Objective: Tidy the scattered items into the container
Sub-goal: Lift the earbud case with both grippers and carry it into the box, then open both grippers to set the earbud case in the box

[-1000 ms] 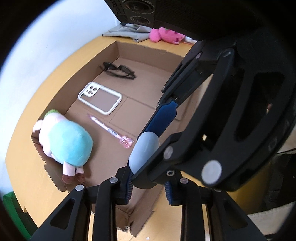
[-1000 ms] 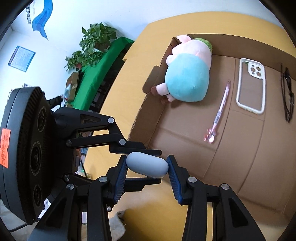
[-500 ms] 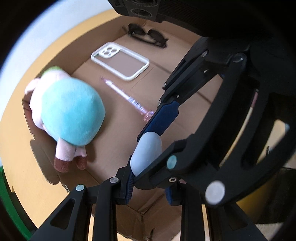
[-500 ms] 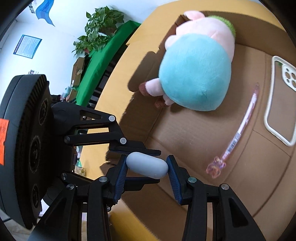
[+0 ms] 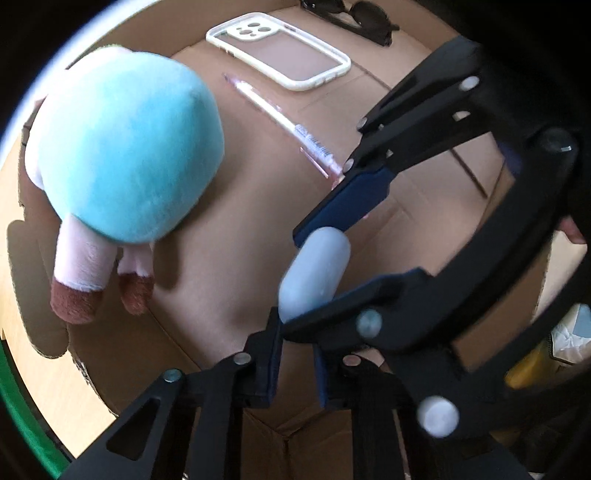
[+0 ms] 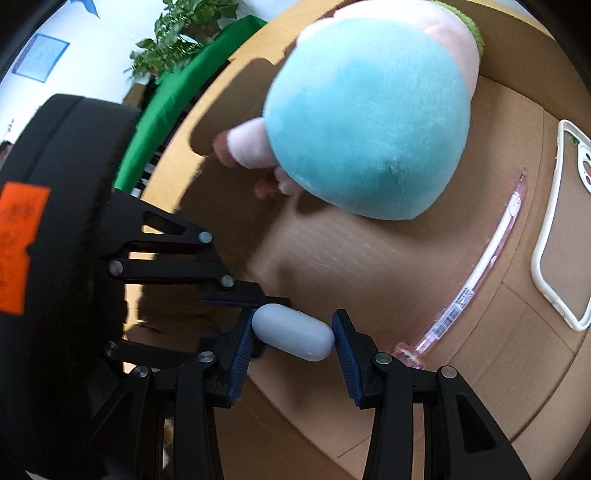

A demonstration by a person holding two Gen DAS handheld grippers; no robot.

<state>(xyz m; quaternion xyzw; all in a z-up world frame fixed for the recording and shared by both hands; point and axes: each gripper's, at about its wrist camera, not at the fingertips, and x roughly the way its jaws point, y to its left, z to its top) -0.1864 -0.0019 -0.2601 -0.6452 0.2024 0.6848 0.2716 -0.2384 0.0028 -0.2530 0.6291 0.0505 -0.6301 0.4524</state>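
The right hand-held gripper (image 6: 293, 334) pinches a pale blue-grey, smooth oval capsule-shaped case (image 6: 293, 335) between its blue ribbed pads, one pad on each rounded end, so the long axis of the case runs straight across the jaw gap. The case hangs over the near corner of the shallow brown cardboard box (image 6: 424, 266), just above its floor and not yet resting on it, as far as the views show. The left hand-held gripper (image 5: 295, 363) stands just beside the case — its narrowly parted jaws hold nothing, and its tips sit at the lower end of the case in the left wrist view. Already inside the box: a round turquoise-and-pink plush toy (image 6: 369, 122) toward the left edge, a clear pink pen with a figurine cap (image 6: 476, 288) just beyond the case, a cream-rimmed transparent phone case (image 5: 280, 51) farther on, and black sunglasses (image 5: 351, 18) at the far edge. The bare box floor lies directly beneath the right hand-held gripper — the coming move probably calls for a short descent and release there, clear of the pen.
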